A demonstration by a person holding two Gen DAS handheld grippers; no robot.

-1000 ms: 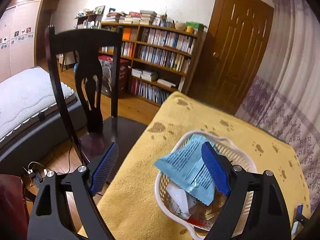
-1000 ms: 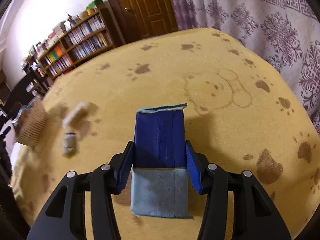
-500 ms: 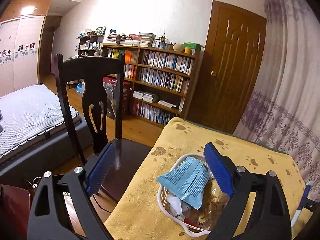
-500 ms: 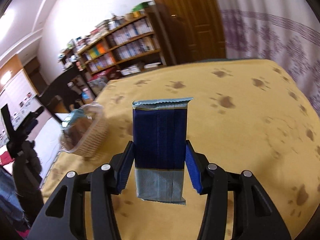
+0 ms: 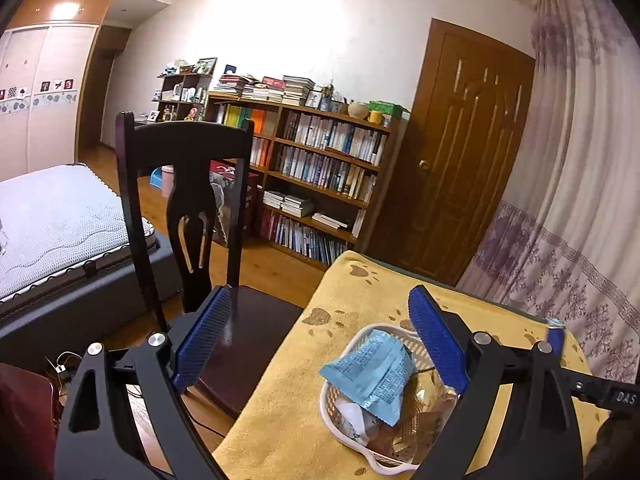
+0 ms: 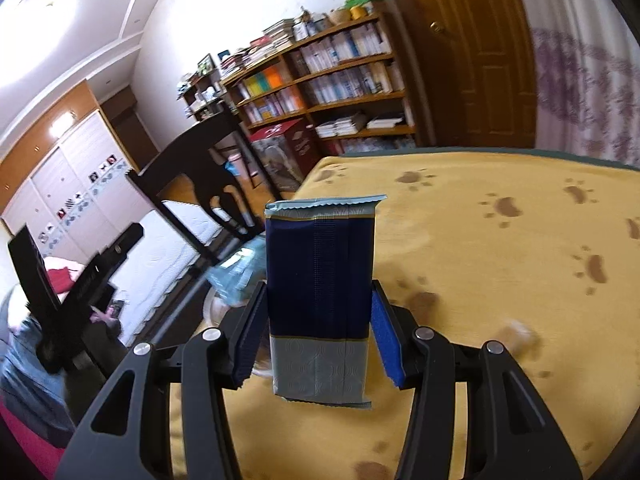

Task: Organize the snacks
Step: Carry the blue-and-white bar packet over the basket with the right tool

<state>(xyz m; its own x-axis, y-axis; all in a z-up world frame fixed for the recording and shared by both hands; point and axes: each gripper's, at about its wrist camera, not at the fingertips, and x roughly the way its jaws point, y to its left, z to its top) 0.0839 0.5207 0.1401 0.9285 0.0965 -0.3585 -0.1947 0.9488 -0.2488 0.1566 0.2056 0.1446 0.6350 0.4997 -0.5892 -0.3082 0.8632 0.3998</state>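
Observation:
My right gripper (image 6: 318,330) is shut on a dark blue snack packet (image 6: 320,280) with a grey end, held upright above the yellow tablecloth (image 6: 500,280). Behind the packet, at the table's left edge, a light blue packet (image 6: 234,274) shows, blurred. In the left wrist view, my left gripper (image 5: 320,340) is open and holds nothing. Beyond it the white basket (image 5: 352,436) sits near the table's corner with the light blue packet (image 5: 370,378) on top of several other snacks. The tip of the dark blue packet (image 5: 556,338) appears at the right.
A dark wooden chair (image 5: 192,216) stands at the table's left side. A bed (image 5: 52,216) lies further left, a bookshelf (image 5: 316,176) and a brown door (image 5: 460,152) behind. A small blurred snack (image 6: 516,330) lies on the cloth to the right.
My right gripper has lifted the dark blue packet off the table and swung it left toward the basket. My left gripper has drawn back and up from the basket, still open.

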